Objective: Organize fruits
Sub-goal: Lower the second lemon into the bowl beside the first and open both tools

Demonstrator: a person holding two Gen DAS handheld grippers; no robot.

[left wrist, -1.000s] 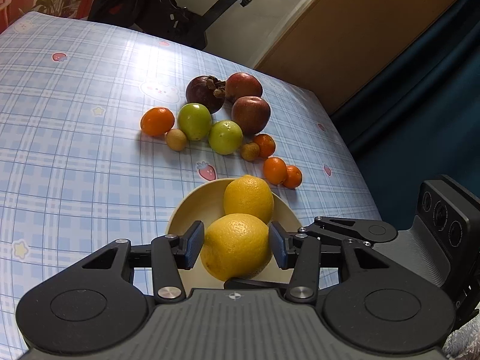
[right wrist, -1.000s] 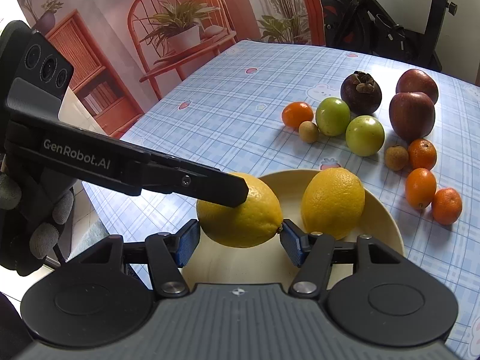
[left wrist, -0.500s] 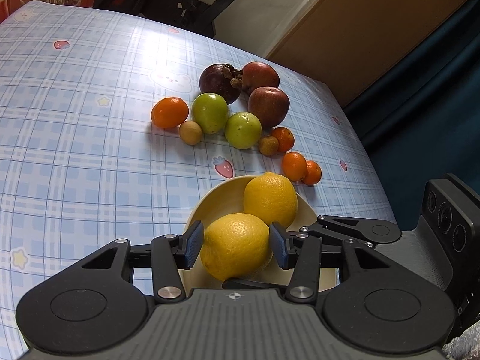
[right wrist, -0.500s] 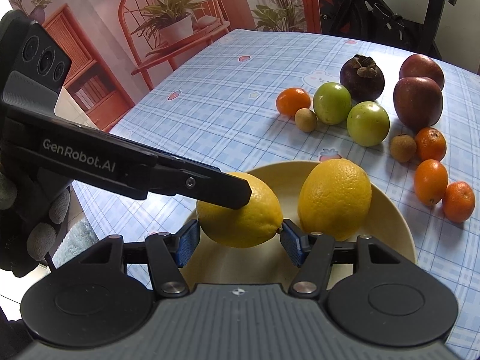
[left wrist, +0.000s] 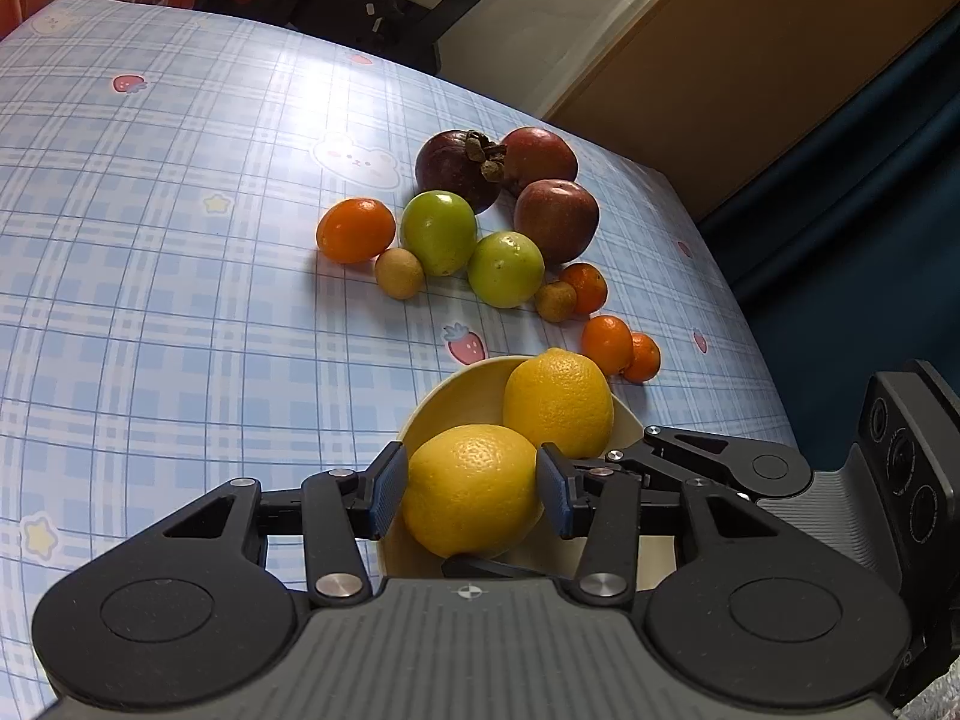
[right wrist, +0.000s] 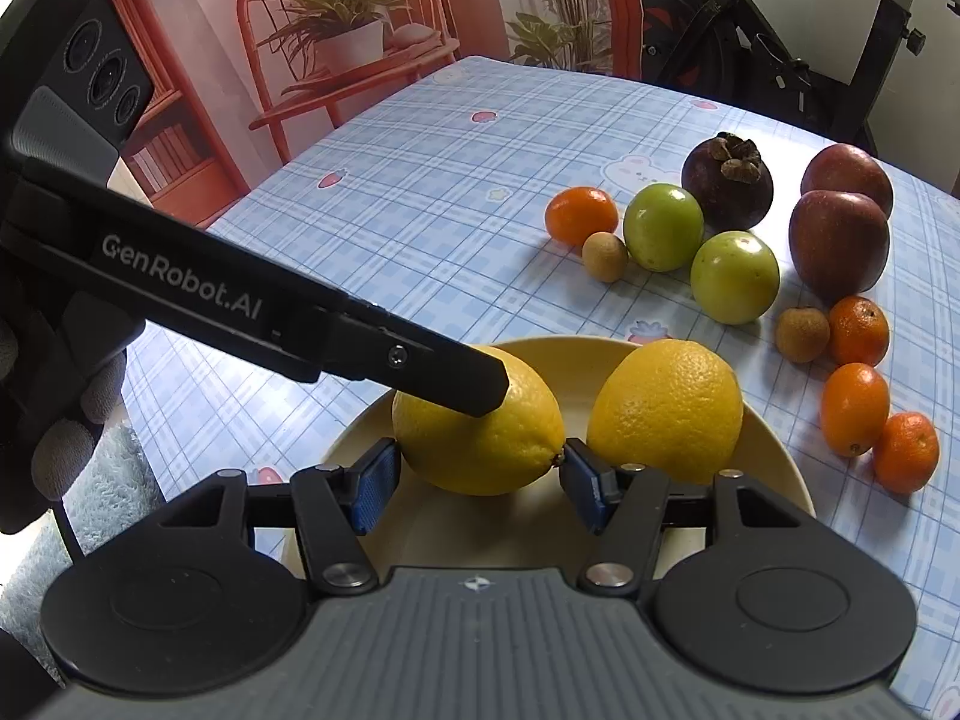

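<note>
Both claws grip the same lemon [left wrist: 474, 489] over the near side of the cream plate [right wrist: 774, 450]. The left claw [left wrist: 471, 489] has its pads pressed on the lemon's sides, lower centre of its frame. The right claw [right wrist: 477, 483] clamps it end to end, jaws partly open around it, nub against the right pad.

A second lemon [right wrist: 666, 408] lies in the plate just beside the held one, on its right in the right wrist frame.

The left claw's black finger [right wrist: 420, 369] crosses in from the left of the right wrist frame, covering the lemon's upper left.

Beyond the plate on the blue checked surface [left wrist: 150, 300]: two green fruits [right wrist: 663, 225], a dark purple fruit [right wrist: 726, 180], two dark red fruits [right wrist: 837, 240], four small oranges [right wrist: 579, 213], two small brown fruits [right wrist: 605, 256], clustered near each other in the upper right.

An exercise bike [right wrist: 750, 30] stands past the far edge.
</note>
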